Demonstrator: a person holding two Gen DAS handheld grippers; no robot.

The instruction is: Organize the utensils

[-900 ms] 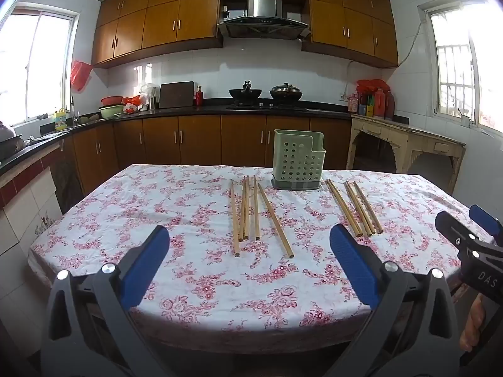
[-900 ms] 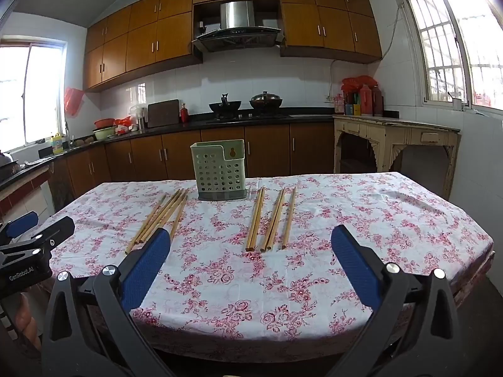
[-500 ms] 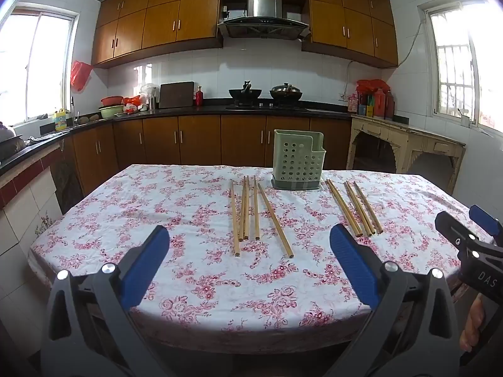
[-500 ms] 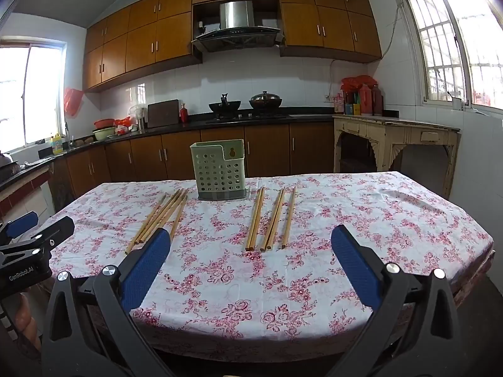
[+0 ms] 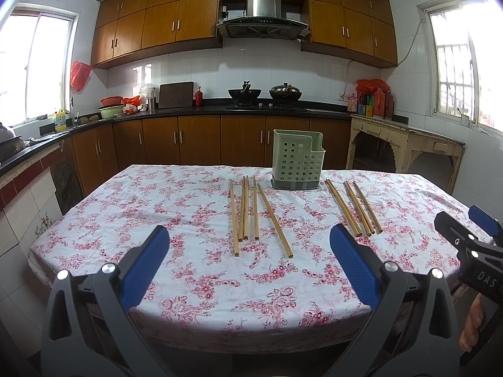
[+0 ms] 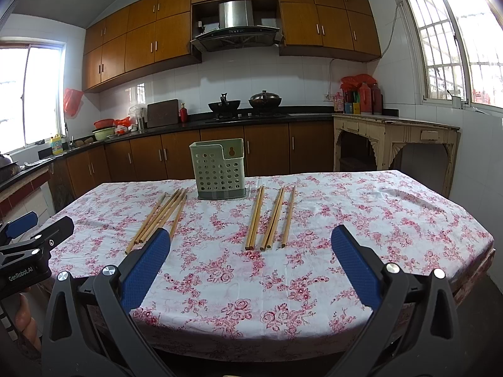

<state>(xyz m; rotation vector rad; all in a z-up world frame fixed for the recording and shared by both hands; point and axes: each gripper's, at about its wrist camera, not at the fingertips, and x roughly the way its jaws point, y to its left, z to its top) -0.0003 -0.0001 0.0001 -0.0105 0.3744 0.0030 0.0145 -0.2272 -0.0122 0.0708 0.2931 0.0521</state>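
Two chopstick groups (image 5: 251, 212) flank holder (image 5: 297, 163); near tablecloth (image 5: 251, 282) bare.

Wooden chopsticks (image 5: 251, 212) lie flat flanking upright green holder (image 5: 297, 159).

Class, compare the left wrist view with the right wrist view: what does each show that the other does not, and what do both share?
Only the left wrist view shows the right gripper, at its right edge. Only the right wrist view shows the left gripper, at its left edge, and the keyhole slot in the holder's back wall. Both share the green utensil holder standing on the floral tablecloth, with two groups of chopsticks flanking it, untouched.
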